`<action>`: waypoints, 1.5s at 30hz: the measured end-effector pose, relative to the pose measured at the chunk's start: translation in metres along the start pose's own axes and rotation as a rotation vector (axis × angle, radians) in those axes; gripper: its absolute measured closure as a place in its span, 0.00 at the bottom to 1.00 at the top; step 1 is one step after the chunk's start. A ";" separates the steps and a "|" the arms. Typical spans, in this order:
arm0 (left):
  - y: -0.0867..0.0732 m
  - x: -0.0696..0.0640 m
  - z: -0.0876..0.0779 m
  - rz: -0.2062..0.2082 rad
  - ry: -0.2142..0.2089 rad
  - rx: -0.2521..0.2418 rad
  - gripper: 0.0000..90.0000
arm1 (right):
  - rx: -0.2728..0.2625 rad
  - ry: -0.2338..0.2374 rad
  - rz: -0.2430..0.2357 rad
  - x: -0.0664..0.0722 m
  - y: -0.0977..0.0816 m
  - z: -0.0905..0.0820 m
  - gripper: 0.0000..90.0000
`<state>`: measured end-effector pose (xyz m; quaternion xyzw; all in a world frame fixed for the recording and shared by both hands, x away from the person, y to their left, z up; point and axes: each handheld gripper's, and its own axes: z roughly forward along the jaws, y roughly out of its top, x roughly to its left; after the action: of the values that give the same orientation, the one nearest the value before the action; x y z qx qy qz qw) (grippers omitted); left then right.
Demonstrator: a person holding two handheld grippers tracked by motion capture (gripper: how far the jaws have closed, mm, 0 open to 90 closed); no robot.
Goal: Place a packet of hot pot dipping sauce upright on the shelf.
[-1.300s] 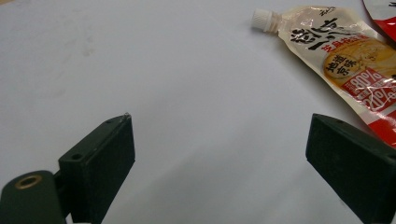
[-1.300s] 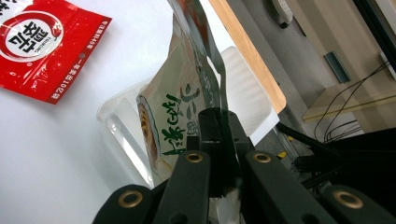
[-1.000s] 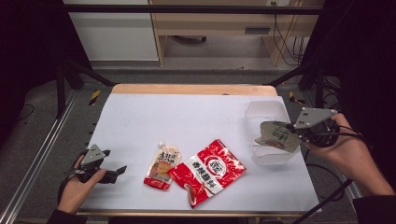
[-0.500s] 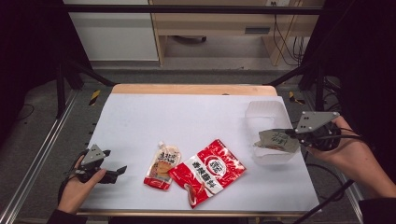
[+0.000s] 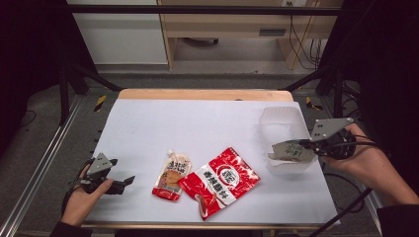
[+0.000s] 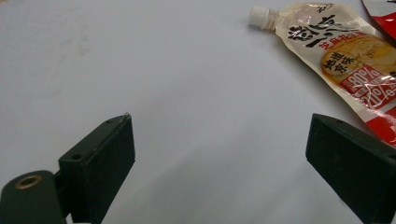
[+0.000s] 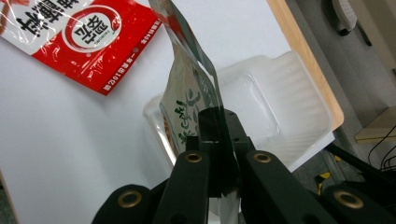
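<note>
On a white-covered bench (image 5: pixel 197 123), the right gripper (image 7: pixel 215 122), fingers clamped on one edge of a thin, floppy foil packet (image 7: pixel 189 100), holds it over a clear plastic tray (image 7: pixel 299 93), while the left gripper (image 6: pixel 219 163) rests fingers apart near a spouted sauce pouch (image 6: pixel 336 51).

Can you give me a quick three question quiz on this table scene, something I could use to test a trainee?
1. What does the right gripper hold, and over what?
2. True or false: the left gripper is clamped on the spouted pouch.
3. Which lies nearest the spouted pouch: A the clear plastic tray, B the red packet, C the table's wooden edge?

Key
1. A greenish silver packet, pinched at one edge, above the clear plastic tray.
2. False: its jaws stand open over bare white tabletop.
3. B.
</note>
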<state>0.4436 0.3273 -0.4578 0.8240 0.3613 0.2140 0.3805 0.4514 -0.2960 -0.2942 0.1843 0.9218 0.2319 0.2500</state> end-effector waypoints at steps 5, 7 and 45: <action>0.000 0.001 0.001 0.000 -0.002 0.002 0.09 | 0.010 0.011 0.027 -0.001 -0.010 0.014 1.00; 0.000 0.000 0.001 0.002 -0.002 0.003 0.09 | 0.018 0.017 0.039 -0.001 -0.015 0.020 0.99; 0.001 -0.003 0.002 0.022 -0.002 0.008 0.09 | -0.164 -0.072 0.201 0.067 0.090 0.051 0.22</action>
<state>0.4431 0.3235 -0.4582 0.8296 0.3527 0.2160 0.3750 0.4452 -0.1745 -0.3114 0.2629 0.8671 0.3238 0.2724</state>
